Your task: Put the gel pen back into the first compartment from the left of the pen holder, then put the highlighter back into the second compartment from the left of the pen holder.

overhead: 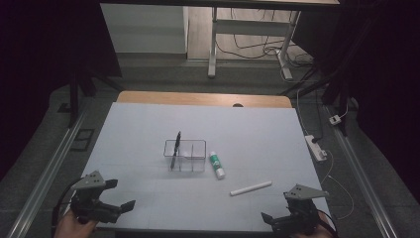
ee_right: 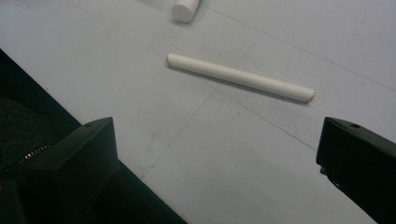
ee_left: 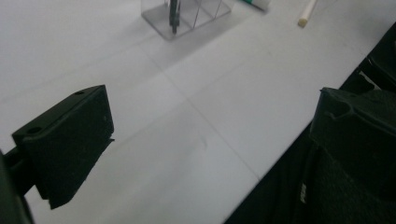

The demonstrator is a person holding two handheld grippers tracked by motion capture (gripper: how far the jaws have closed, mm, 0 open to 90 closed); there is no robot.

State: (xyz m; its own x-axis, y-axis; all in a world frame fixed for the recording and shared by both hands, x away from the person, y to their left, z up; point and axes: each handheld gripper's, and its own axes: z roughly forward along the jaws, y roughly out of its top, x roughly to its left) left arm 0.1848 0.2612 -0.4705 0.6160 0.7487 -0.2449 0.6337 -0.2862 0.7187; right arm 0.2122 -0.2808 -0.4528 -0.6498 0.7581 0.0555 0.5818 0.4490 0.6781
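Both grippers, left and right, wait at the near desk edge, jaws wide and empty. Right faces the white stick (lying flat, just ahead): straddle its middle, crosswise, before closing.

- Bench: bare sheet across the far half and both side margins; passage unobstructed.
- Centre: clear organiser with upright black pen; glue stick just beside its right.
- Right front: white stick lies near the right gripper.
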